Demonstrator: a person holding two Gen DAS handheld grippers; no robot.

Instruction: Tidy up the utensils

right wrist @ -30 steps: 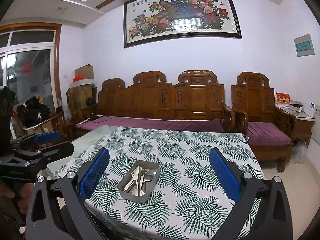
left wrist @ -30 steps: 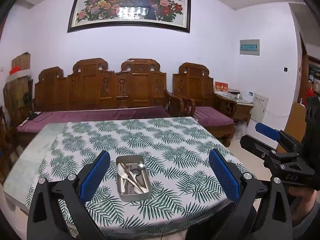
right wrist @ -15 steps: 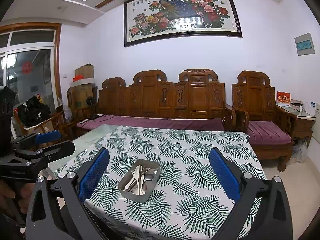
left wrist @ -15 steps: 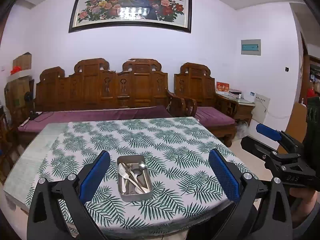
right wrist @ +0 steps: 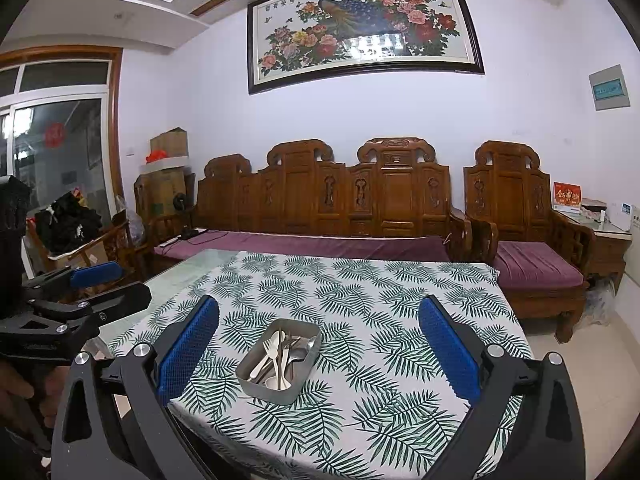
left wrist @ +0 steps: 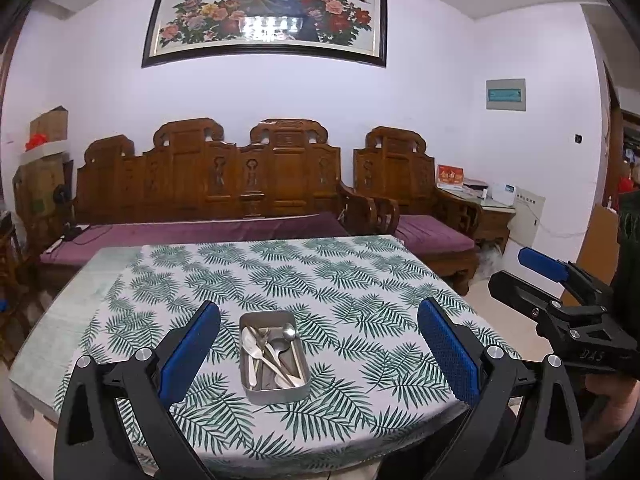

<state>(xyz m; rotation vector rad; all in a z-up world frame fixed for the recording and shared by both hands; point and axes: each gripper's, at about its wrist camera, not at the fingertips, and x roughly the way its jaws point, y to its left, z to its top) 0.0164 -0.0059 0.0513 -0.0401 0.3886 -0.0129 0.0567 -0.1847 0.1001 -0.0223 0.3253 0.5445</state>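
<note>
- Comparing with a second ago, we find very little changed: the metal tray [left wrist: 275, 390] sits a touch more central between our left tool's blue pads, and the wall painting [left wrist: 266, 16] has slid slightly to the right in the left wrist view.
- We hold the left tool [left wrist: 318, 350] level over the near edge of the worktop [left wrist: 360, 300], its jaws spread wide and gripping nothing, the tray well ahead of the pads.
- We hold the right tool [right wrist: 319, 350] the same way, jaws wide apart and empty, with the tray lying ahead between them.
- In the left wrist view the right tool shows at the far right, beside the worktop, with a hand [left wrist: 612, 400] under it; in the right wrist view the left tool shows at the far left.
- We count one tray, standing on the leaf-print cloth [right wrist: 400, 292] near the worktop's front edge.
- In the tray lies a loose pile of utensils [left wrist: 272, 354], spoons and at least one fork crossing each other; we cannot give an exact number.
- Behind the worktop we count one long carved bench [right wrist: 320, 196] and one matching armchair [right wrist: 516, 200], both with purple cushions.
</note>
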